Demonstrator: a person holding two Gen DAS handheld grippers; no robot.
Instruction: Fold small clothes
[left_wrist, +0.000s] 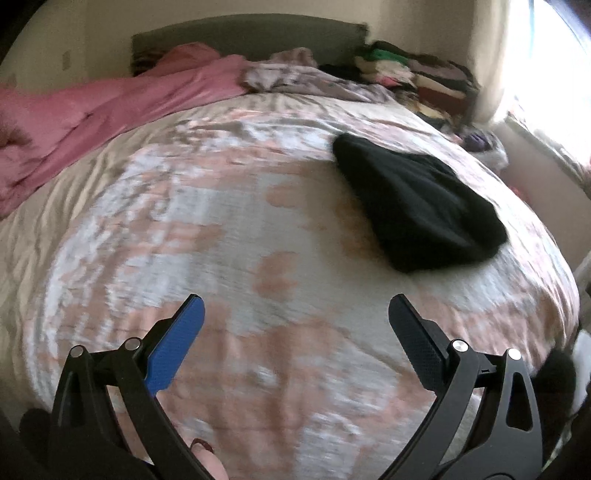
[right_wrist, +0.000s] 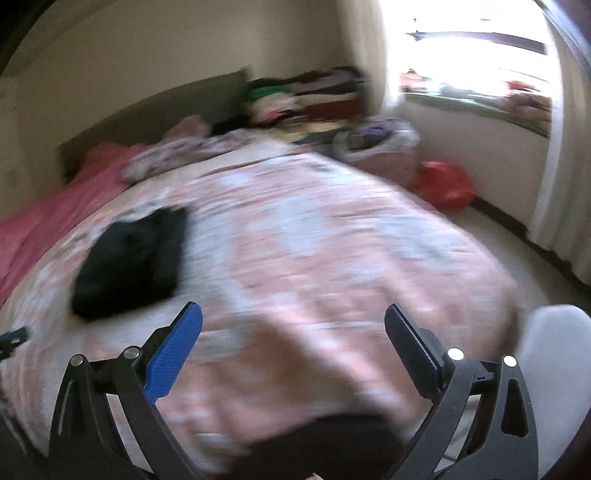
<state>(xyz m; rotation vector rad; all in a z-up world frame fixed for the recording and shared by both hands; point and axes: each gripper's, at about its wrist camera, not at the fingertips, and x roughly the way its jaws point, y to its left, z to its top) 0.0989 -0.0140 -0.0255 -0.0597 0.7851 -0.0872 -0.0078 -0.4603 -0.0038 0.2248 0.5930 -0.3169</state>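
Note:
A folded black garment lies on the bed's pink-and-white patterned cover, to the upper right in the left wrist view. My left gripper is open and empty, hovering over bare cover well short of the garment. In the blurred right wrist view the same black garment lies to the left on the cover. My right gripper is open too, with nothing between its fingers. A tip of the left gripper shows at the left edge.
A pink blanket is bunched along the bed's far left, with crumpled fabric by the headboard. A stack of folded clothes stands at the far right corner. A red bag lies on the floor near a bright window.

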